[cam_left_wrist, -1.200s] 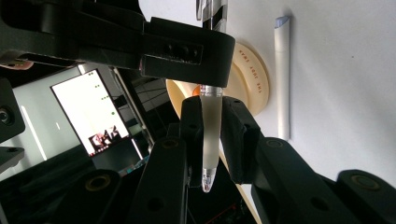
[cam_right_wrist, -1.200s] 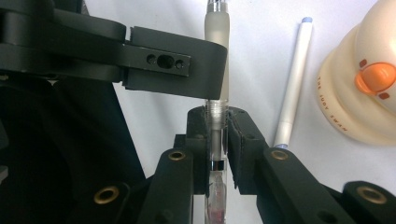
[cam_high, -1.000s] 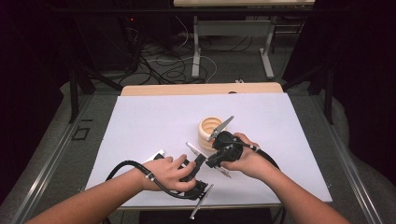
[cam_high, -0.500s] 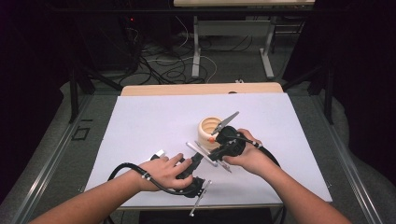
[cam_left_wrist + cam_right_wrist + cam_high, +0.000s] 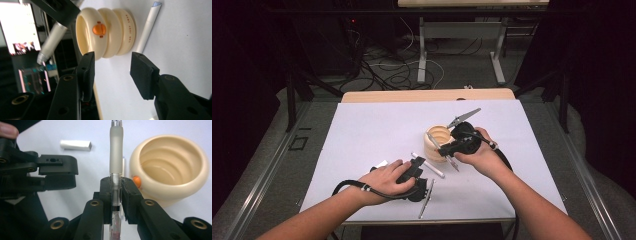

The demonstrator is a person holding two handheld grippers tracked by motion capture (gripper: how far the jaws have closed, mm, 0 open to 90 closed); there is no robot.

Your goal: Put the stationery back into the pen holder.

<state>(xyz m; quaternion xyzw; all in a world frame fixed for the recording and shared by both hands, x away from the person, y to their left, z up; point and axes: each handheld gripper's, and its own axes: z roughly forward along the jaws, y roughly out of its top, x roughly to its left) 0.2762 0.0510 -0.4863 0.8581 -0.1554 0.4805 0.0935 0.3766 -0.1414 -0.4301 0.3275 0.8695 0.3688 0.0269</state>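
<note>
A cream ribbed cup (image 5: pixel 438 141) stands upright on the white table (image 5: pixel 377 130); it has an orange dot (image 5: pixel 99 29) on its side. My right gripper (image 5: pixel 446 150) is just in front of the cup, shut on a clear frosted pen (image 5: pixel 116 157) whose far end rises beside the cup's (image 5: pixel 172 167) rim. My left gripper (image 5: pixel 416 167) rests low on the table left of it, open, with its jaws aimed at the cup (image 5: pixel 110 32) and nothing between them. A white pen (image 5: pixel 428 165) lies on the table between the two grippers.
A short white cap (image 5: pixel 75 145) lies on the table beyond the left gripper (image 5: pixel 50 172). The white pen (image 5: pixel 147 27) lies close against the cup's base. Cables and table legs stand on the floor past the table's far edge.
My right hand has drifted to the right and away from me, bringing the held pen up beside the cup. The left gripper has barely moved.
</note>
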